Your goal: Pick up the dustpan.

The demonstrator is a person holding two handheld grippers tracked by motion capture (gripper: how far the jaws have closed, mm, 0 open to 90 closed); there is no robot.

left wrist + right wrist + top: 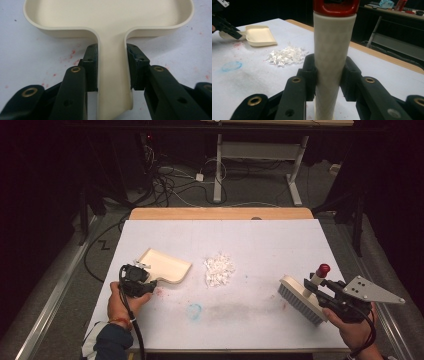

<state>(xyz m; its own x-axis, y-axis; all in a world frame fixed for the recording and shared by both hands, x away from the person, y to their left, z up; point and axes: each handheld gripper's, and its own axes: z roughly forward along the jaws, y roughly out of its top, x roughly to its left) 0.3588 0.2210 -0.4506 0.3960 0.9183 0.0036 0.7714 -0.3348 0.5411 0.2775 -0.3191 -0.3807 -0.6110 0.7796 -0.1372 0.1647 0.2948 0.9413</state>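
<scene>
A cream dustpan (167, 264) lies on the white table left of centre. My left gripper (150, 284) is shut on its flat handle (112, 75), one pad on each side. A heap of white paper scraps (219, 269) sits mid-table, right of the pan's open mouth. At the right edge, my right gripper (320, 290) is shut on a hand brush's white handle (333, 62), which has a red cap (335, 6). The brush head (297, 299) rests bristles down on the table. The dustpan (259, 35) and scraps (285, 56) also appear far off in the right gripper view.
A blue ring mark (194, 310) and red specks (72, 53) stain the white table cover (260, 245). A wooden edge (220, 213) runs along the far side. Beyond it, cables (170, 182) and a desk frame (255, 155) stand on the floor.
</scene>
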